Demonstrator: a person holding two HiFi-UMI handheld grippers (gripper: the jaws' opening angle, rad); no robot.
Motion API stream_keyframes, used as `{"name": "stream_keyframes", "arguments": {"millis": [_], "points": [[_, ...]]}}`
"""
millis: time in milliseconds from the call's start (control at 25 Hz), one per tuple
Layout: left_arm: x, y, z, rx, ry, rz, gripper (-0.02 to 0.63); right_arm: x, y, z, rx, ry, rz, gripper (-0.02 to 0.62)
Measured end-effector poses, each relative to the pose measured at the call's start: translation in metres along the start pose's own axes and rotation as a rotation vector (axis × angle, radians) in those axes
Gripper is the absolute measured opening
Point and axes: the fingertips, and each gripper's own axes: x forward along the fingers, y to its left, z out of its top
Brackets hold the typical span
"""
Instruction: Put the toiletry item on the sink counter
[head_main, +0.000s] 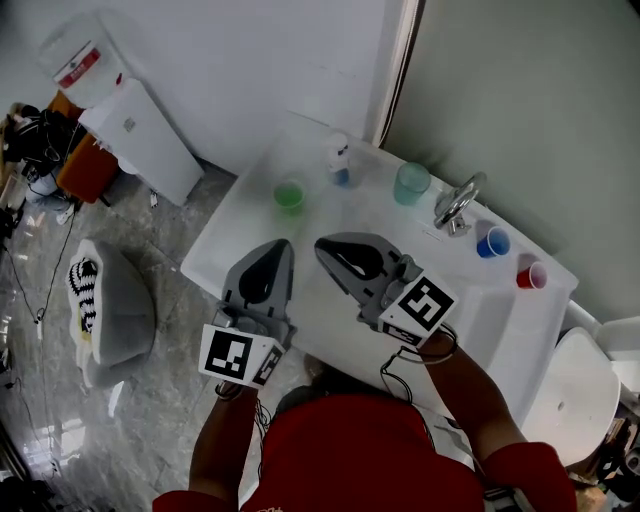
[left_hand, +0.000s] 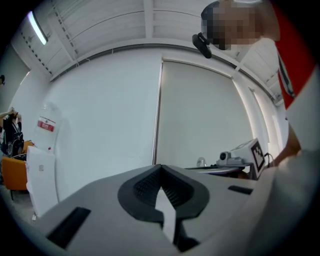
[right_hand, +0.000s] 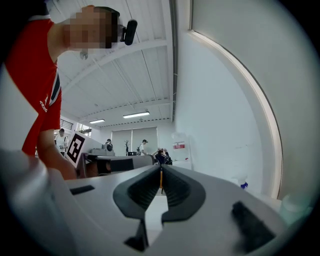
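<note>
A white sink counter (head_main: 228, 232) lies below me in the head view. On its far part stand a green cup (head_main: 290, 195), a small white bottle with a blue base (head_main: 340, 160), a teal cup (head_main: 411, 183), a blue cup (head_main: 492, 242) and a red cup (head_main: 531, 275). My left gripper (head_main: 281, 244) hovers over the counter's near left, shut and empty; its own view shows the jaws met (left_hand: 160, 166). My right gripper (head_main: 321, 244) hangs beside it, also shut with nothing held (right_hand: 161, 168). The bottle (right_hand: 243, 184) shows small in the right gripper view.
A chrome faucet (head_main: 457, 203) stands at the counter's back between the teal and blue cups. On the floor to the left lie a grey bag (head_main: 112, 312) and a white panel (head_main: 150, 140). A white fixture (head_main: 585, 385) sits at the right.
</note>
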Motion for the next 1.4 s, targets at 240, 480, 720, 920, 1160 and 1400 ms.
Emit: {"name": "stream_keyframes", "arguments": {"millis": [240,480,720,920,1160,1400], "points": [[-0.015,-0.013,-0.001,0.004,0.011,-0.07,0.017,-0.008,0.006,0.0,-0.008,0.004,0.006,0.031],[-0.028,-0.021,-0.001,-0.01,0.021,-0.072,0.017,-0.015,0.026,0.0,-0.037,0.019,0.03,0.029],[-0.034,-0.034,-0.005,-0.009,0.023,-0.084,0.017,-0.02,0.042,-0.003,-0.035,0.019,0.053,0.028],[-0.036,-0.036,-0.005,-0.018,0.022,-0.089,0.017,-0.021,0.043,0.002,-0.029,0.013,0.046,0.028],[-0.037,-0.039,-0.006,-0.019,0.022,-0.094,0.017,-0.024,0.045,-0.001,-0.037,0.019,0.052,0.028],[-0.043,-0.038,-0.007,-0.016,0.026,-0.097,0.017,-0.022,0.05,-0.003,-0.05,0.024,0.057,0.028]]}}
